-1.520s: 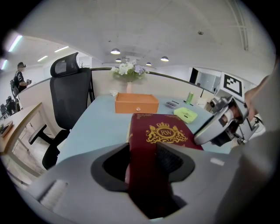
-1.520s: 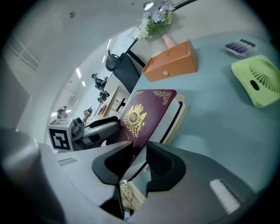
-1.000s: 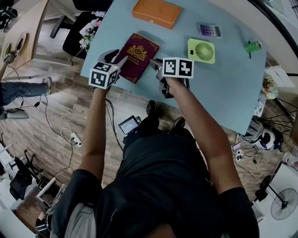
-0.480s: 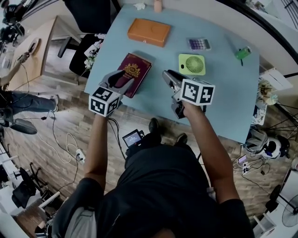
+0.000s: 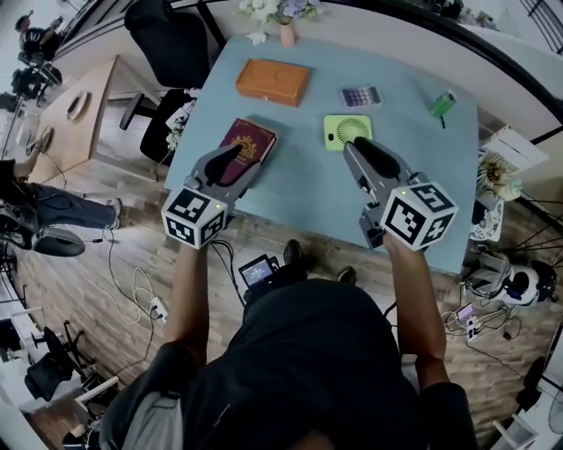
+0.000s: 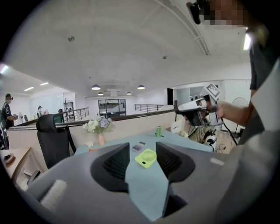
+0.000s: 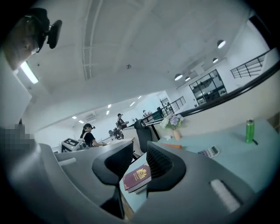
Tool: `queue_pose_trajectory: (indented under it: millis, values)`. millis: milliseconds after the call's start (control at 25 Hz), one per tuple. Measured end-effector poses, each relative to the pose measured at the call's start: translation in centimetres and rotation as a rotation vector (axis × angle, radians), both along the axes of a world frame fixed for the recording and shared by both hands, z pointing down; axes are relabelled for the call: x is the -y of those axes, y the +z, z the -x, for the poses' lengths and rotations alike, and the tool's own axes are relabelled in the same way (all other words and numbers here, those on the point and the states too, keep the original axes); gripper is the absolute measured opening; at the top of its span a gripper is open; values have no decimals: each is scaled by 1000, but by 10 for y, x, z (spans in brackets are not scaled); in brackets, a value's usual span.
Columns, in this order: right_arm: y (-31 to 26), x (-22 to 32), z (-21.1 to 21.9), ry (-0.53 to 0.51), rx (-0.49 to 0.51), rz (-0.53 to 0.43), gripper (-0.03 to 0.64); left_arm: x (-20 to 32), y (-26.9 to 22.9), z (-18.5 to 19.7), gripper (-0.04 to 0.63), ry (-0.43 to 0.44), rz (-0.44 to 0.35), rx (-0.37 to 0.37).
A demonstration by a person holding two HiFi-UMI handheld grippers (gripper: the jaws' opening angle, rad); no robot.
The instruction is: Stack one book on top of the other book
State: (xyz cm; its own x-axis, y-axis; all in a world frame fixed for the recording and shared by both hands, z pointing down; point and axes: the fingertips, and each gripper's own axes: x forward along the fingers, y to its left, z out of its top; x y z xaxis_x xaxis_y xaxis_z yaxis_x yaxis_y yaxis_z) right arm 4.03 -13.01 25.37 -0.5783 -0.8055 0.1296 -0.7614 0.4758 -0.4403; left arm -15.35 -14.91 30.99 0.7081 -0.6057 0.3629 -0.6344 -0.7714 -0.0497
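A maroon book with a gold crest (image 5: 255, 139) lies flat near the table's left front edge and shows far off between the right jaws (image 7: 138, 176). An orange book (image 5: 273, 81) lies flat further back, a thin orange strip in the right gripper view (image 7: 173, 146). Both grippers hang in the air above the table. My left gripper (image 5: 227, 158) is open over the maroon book's near end, and nothing is between its jaws (image 6: 142, 164). My right gripper (image 5: 359, 148) is open and empty too (image 7: 140, 162), raised over the table's middle.
A light green fan (image 5: 339, 129) (image 6: 145, 157), a calculator (image 5: 361, 95) and a green bottle (image 5: 442, 103) lie on the blue table (image 5: 308, 189). A flower vase (image 5: 286, 26) stands at the far edge, with a black chair (image 5: 171, 44) at the left. People stand far off.
Both grippers have lifted away from the maroon book and risen well above the table. The right one also swung to the right. The maroon book stays flat where it was.
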Motion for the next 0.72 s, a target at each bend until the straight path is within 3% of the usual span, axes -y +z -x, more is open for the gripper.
queue_pose_trajectory:
  millis: [280, 560, 640, 720]
  values:
    - [-66, -59, -42, 20, -120, -180, 95, -46, -46, -34, 239, 22, -92, -45]
    - [-109, -122, -59, -33, -108, -311, 91, -92, -71, -65, 236, 50, -162, -47]
    - [-116, -140, -62, -46, -127, -340, 19, -109, -78, -75, 235, 60, -178, -58]
    - [-119, -157, -67, -52, -136, -353, 5, -125, -82, -86, 233, 72, -191, -65]
